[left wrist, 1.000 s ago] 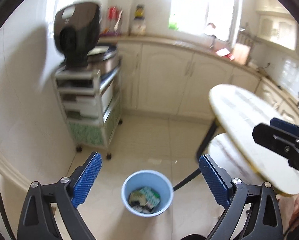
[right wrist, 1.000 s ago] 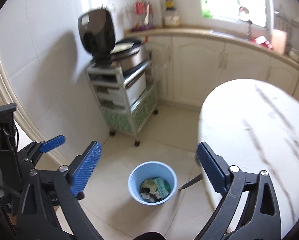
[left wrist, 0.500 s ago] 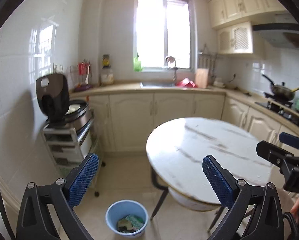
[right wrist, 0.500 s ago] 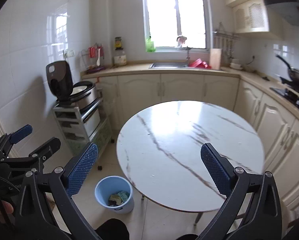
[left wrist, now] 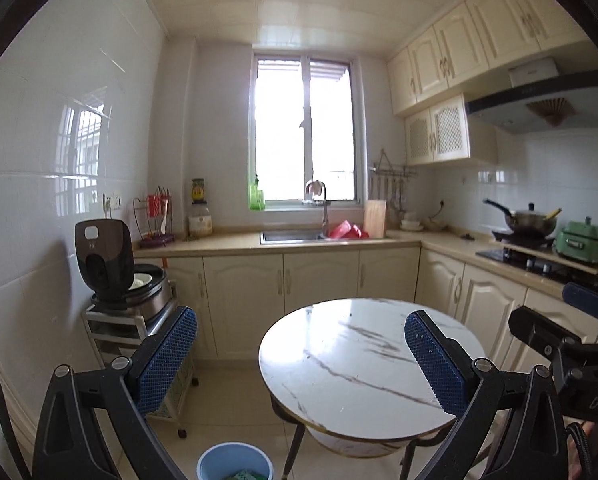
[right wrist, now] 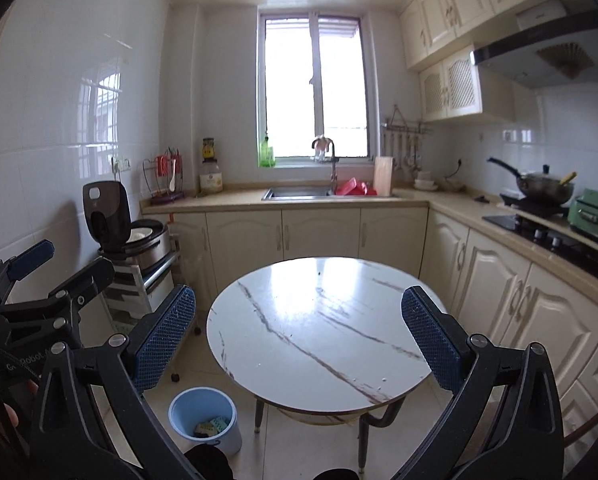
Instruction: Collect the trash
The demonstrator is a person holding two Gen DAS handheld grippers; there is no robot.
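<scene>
A light blue bin (left wrist: 235, 462) stands on the floor left of a round marble table (left wrist: 359, 364), at the bottom edge of the left wrist view. In the right wrist view the bin (right wrist: 203, 412) shows green and dark trash (right wrist: 213, 426) inside. No loose trash shows on the table (right wrist: 319, 320). My left gripper (left wrist: 299, 320) is open and holds nothing, raised level toward the table. My right gripper (right wrist: 297, 296) is open too, with nothing between its blue pads (right wrist: 163, 336). Each gripper appears at the edge of the other's view.
A wheeled rack (right wrist: 139, 292) with an open rice cooker (right wrist: 115, 220) stands at the left wall. Cream cabinets (right wrist: 319, 232) run along the back and right, with a sink (right wrist: 299, 192), a pan on the stove (right wrist: 543, 184) and a green appliance (right wrist: 595, 212).
Both grippers have tilted up from looking down at the bin to looking across the kitchen. The bin has slid to the bottom of both views. Both stay open.
</scene>
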